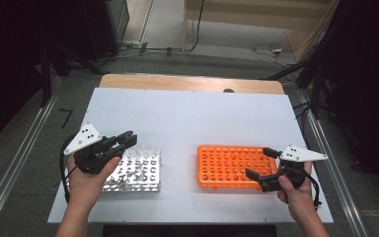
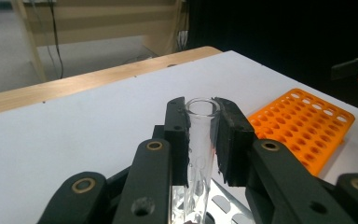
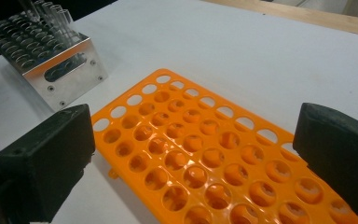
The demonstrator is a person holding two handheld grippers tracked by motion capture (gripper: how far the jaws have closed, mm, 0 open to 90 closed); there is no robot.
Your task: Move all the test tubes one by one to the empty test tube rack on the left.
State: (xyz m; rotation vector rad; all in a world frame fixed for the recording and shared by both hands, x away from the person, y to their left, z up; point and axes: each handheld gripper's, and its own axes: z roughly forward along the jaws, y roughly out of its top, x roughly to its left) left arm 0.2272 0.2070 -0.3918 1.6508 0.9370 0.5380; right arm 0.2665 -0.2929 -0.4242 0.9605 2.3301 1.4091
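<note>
Left gripper (image 2: 200,135) clamped on a clear tube (image 2: 199,140) above the metal rack (image 1: 135,173) near the table's left edge. Right gripper (image 3: 191,154) wide apart over the orange rack (image 3: 205,154). Best kept upright, then lowered slowly into one orange hole.

The glass tube's (image 2: 199,149) lower end is cut off below.

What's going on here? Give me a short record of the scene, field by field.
Surface: white table top
Left hand-held gripper: shut on a clear glass test tube, above the silver metal tube rack
Right hand-held gripper: open, holding nothing, jaws either side of the orange plastic tube rack
Orange rack: holes look empty
Metal rack: more clear tubes at its far end
</note>
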